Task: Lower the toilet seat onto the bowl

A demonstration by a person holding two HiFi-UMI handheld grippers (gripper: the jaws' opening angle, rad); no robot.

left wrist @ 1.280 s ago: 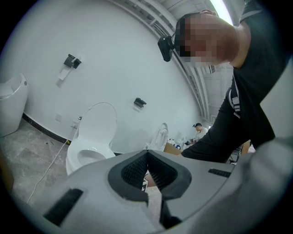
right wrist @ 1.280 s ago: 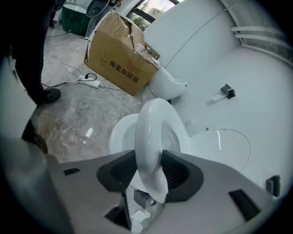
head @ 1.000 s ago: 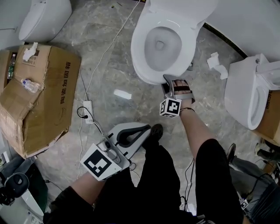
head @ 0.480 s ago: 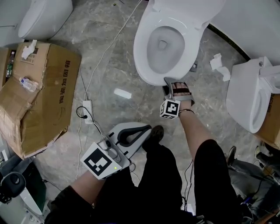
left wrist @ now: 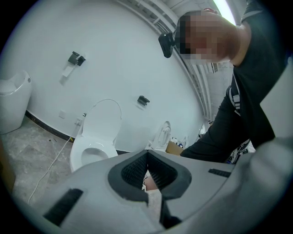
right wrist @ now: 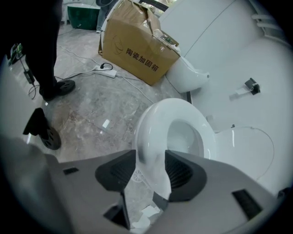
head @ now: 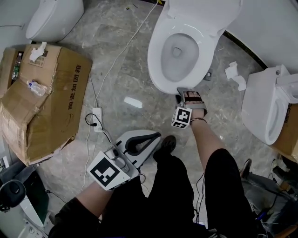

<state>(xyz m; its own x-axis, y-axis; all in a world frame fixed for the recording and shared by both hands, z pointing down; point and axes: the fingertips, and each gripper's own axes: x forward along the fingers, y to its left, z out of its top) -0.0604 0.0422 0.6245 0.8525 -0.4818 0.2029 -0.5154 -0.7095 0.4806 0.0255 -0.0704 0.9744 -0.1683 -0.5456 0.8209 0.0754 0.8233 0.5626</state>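
Where the big cardboard box [head: 46, 102] slumps on the marble floor [head: 116, 69] at the person's left, its side carries black Chinese characters, 陶瓷加固箱, and a water bottle [head: 37, 87] lies on its top. Each tool's cube bears a black-and-white square marker. The person's bare right forearm [head: 205, 139] stretches forward and down to the front of the toilet, and the right gripper [head: 184, 92] meets the rim there; its own view shows the two dark pads pinching the front edge of the toilet seat [head: 154, 58], one on either side of the white ring. The left arm is bent, so the left gripper [head: 157, 135] hangs low by the left knee, tips pressed together and holding nothing, aimed roughly at the toilet. The seat lies low and flat over the bowl [head: 179, 53] as far as I can tell from above. Its long axis runs from that pinched front edge away from the person to the lid [head: 200, 14], which stands raised at the back. A power strip [head: 97, 113] with a white cable lies on the floor between box and toilet, and a second toilet [head: 270, 104] stands to the right.
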